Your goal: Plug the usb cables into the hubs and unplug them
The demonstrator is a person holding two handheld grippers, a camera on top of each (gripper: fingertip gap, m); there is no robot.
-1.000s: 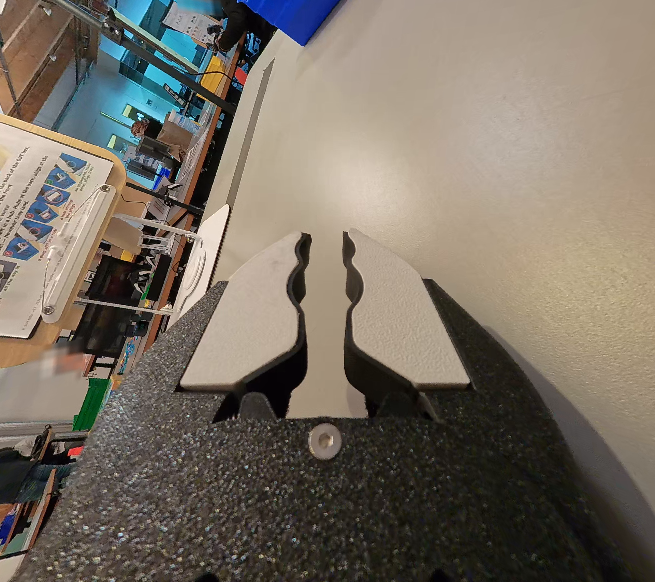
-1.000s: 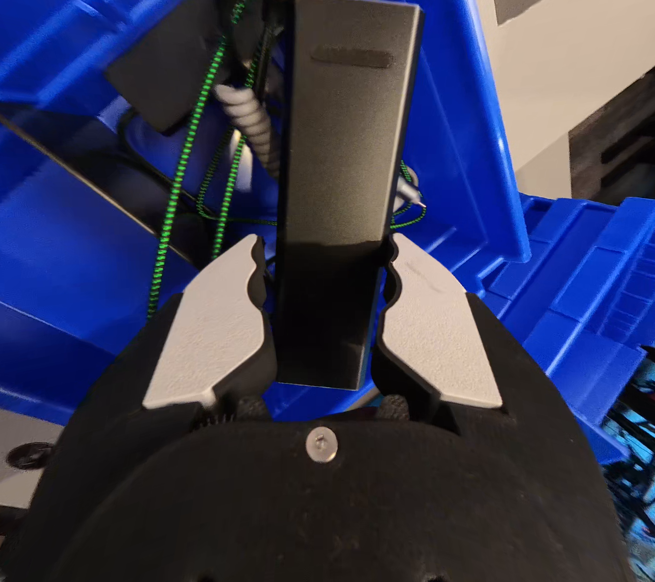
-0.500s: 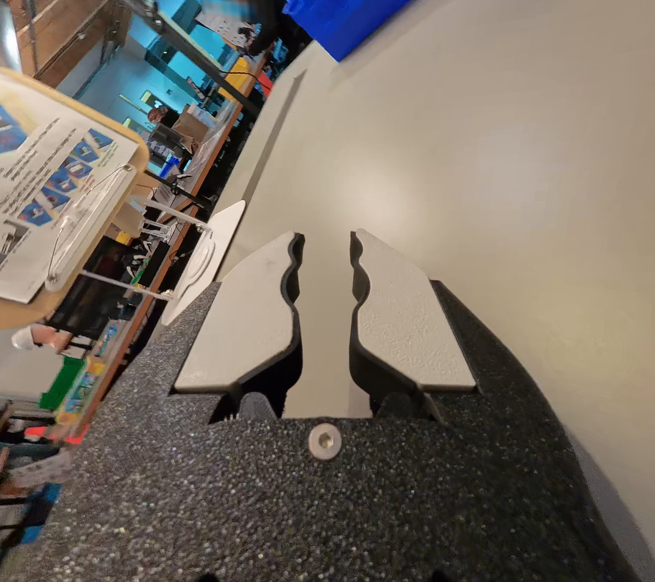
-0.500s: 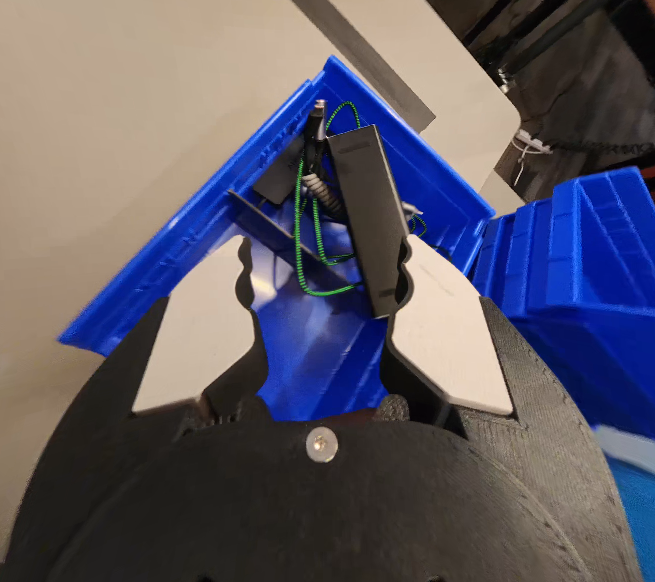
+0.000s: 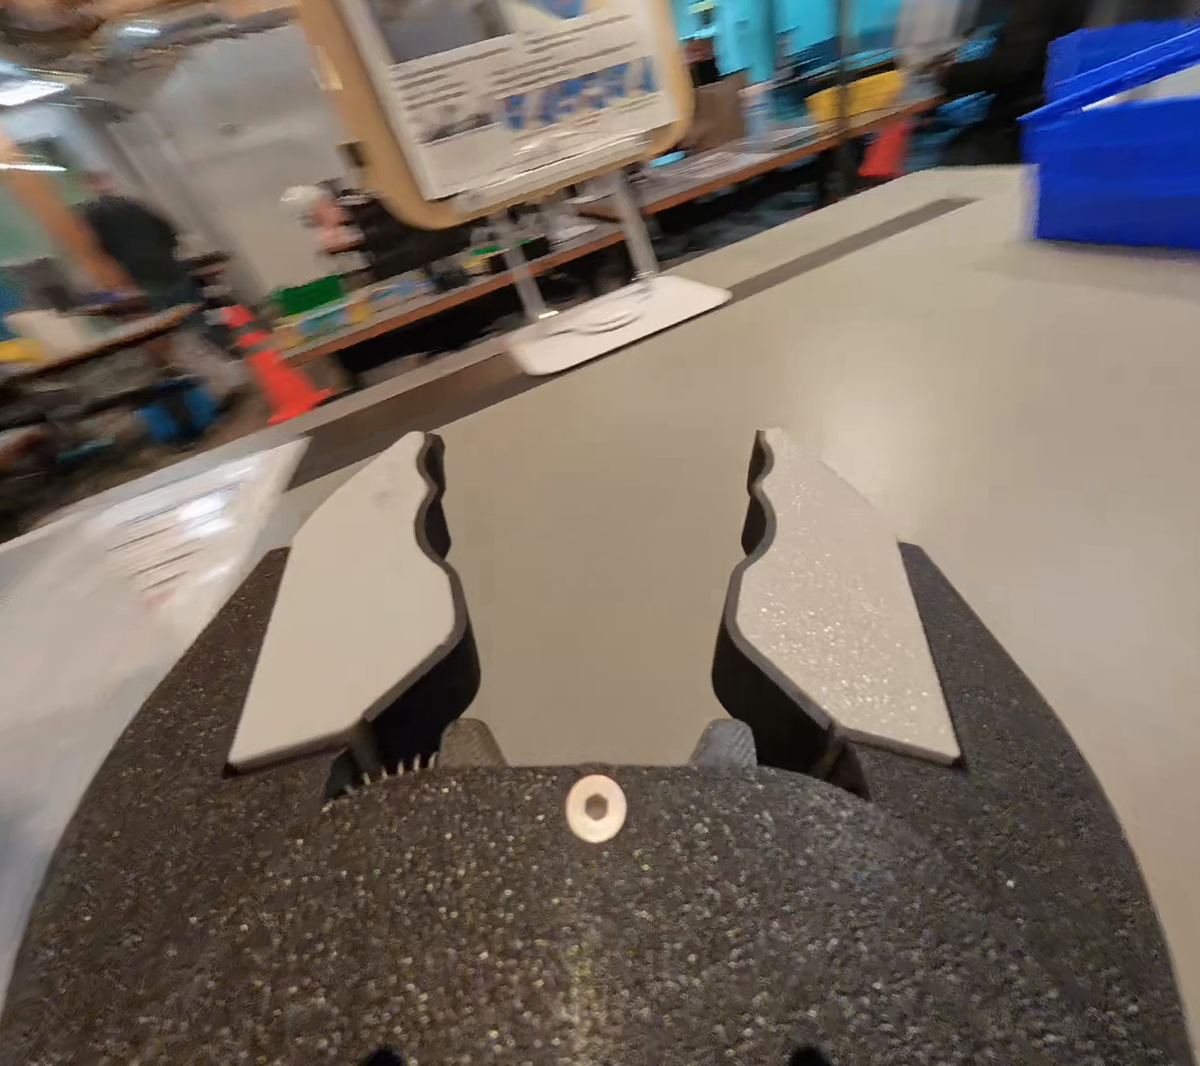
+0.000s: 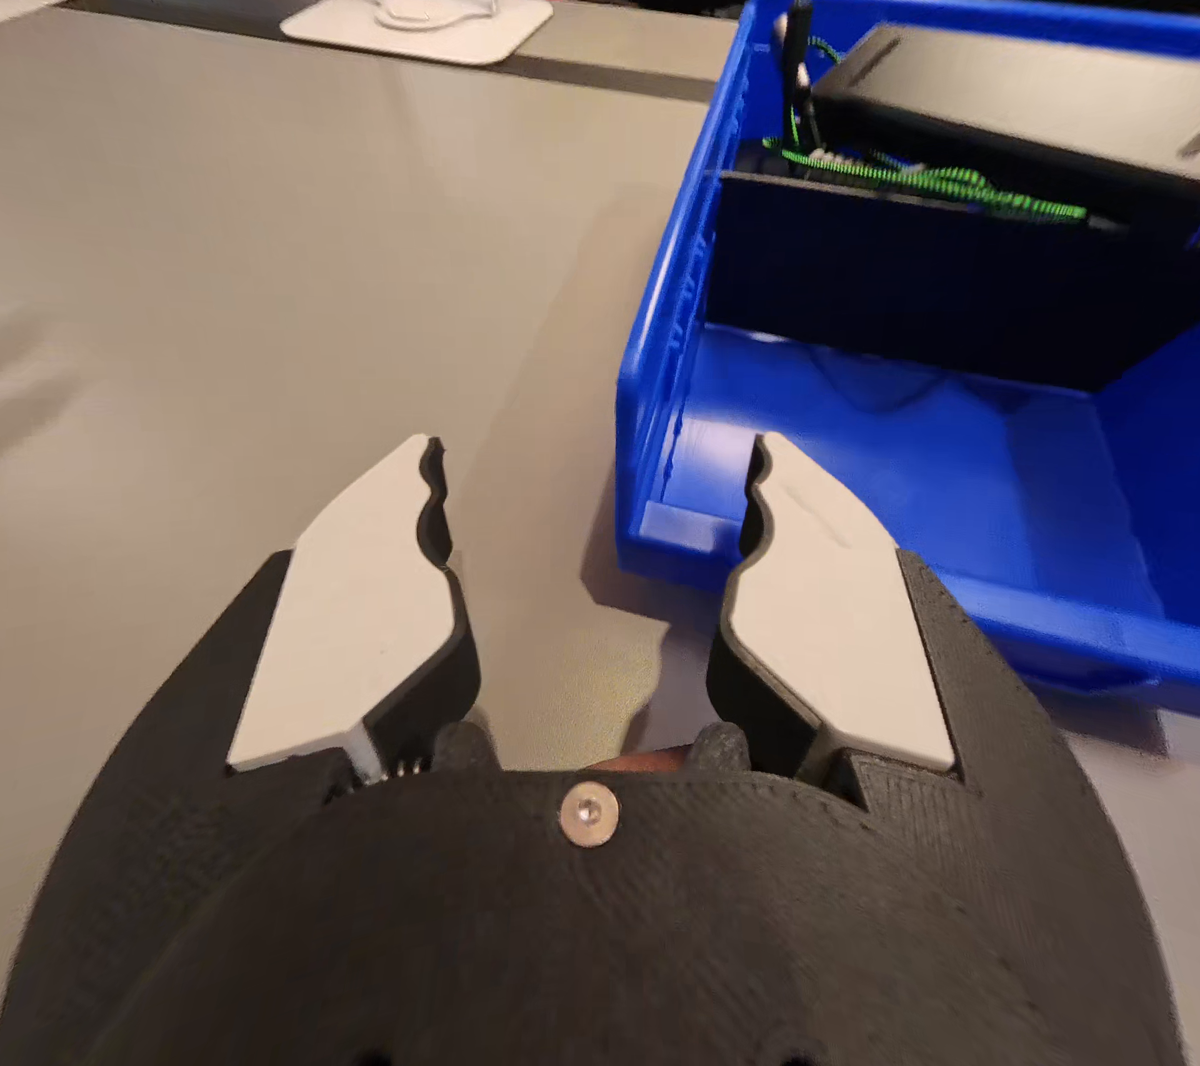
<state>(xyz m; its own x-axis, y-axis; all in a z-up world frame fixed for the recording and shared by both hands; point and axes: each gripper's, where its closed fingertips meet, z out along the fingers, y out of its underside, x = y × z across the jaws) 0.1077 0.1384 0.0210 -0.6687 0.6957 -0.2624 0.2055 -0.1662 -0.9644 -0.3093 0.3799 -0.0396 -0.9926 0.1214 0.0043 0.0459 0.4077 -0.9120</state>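
While both tools hang over the smooth grey table (image 6: 260, 288), the right gripper (image 6: 594, 444) has its pale, wavy-edged fingers (image 6: 363, 600) spread wide with nothing between them, its rough black body closest to the camera. Just past its right fingertip sits the glossy blue plastic bin (image 6: 656, 385), resting on the table. Inside the bin, behind a dark flat divider (image 6: 909, 282), a slim black rectangular hub (image 6: 1013, 93) leans tilted above a green-and-black braided cable (image 6: 935, 181). Left of the bin, farther back, stands a white flat-footed stand (image 6: 422, 22). The left gripper (image 5: 594, 444), speckled and grainy, is likewise spread and empty, with the bin (image 5: 1117, 178) far off to its right.
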